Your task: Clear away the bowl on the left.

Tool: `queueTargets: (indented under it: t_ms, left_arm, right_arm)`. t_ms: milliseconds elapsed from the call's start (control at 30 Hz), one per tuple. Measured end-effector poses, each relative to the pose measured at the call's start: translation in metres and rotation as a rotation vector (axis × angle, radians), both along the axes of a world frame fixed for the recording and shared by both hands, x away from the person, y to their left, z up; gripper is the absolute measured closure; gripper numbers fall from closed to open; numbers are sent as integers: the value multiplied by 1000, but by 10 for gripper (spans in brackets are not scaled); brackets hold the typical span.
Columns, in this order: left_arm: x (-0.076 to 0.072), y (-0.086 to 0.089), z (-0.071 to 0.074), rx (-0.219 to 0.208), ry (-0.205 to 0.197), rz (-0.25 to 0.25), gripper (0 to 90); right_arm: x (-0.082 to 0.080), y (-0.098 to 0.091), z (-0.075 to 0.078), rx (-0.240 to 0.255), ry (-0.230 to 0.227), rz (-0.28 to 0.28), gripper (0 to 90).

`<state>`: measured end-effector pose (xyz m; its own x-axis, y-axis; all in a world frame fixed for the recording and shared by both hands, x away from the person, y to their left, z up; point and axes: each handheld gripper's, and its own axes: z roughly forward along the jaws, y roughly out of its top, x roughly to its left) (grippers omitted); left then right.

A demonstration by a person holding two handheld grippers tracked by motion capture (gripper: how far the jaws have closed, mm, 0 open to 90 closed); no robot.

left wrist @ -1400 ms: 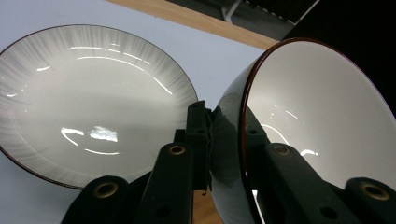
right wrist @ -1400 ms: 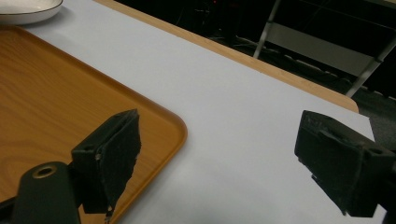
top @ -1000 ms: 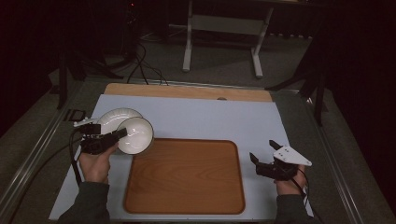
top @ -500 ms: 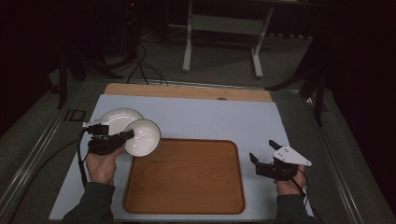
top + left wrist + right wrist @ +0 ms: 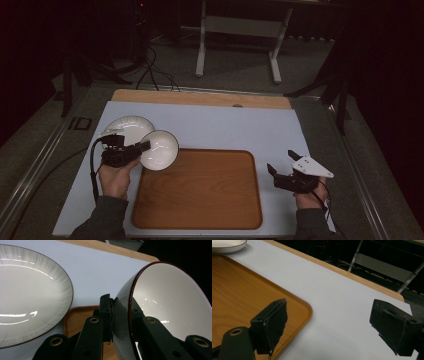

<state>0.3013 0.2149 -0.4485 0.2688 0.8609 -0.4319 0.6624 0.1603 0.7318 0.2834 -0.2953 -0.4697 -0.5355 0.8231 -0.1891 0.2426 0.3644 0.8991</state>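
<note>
A white bowl (image 5: 160, 150) with a dark rim hangs tilted on its side over the far left corner of the wooden tray (image 5: 200, 187). My left gripper (image 5: 142, 146) is shut on its rim. In the left gripper view the two black jaws pinch the bowl's wall (image 5: 170, 305), one inside and one outside, around the left gripper's midpoint (image 5: 121, 310). A white plate (image 5: 127, 127) lies flat on the mat just behind and left of the bowl. My right gripper (image 5: 281, 161) rests right of the tray, open with nothing between its jaws (image 5: 332, 325).
The tray (image 5: 244, 290) sits on a pale blue mat (image 5: 225, 130) over a wooden tabletop. The plate (image 5: 30, 295) lies close to the tray's corner (image 5: 80, 320). A metal stand (image 5: 240, 30) and cables are on the floor beyond the table.
My left gripper has carried the bowl to the right, off the plate and toward the tray's far left corner. The right gripper has stayed where it was.
</note>
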Motion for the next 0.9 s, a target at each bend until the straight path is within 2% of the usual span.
queueTargets:
  t_ms: [900]
  left_arm:
    - [1, -26, -6, 31, 6, -70, 798]
  right_arm:
    - [0, 0, 0, -3, 0, 2, 142]
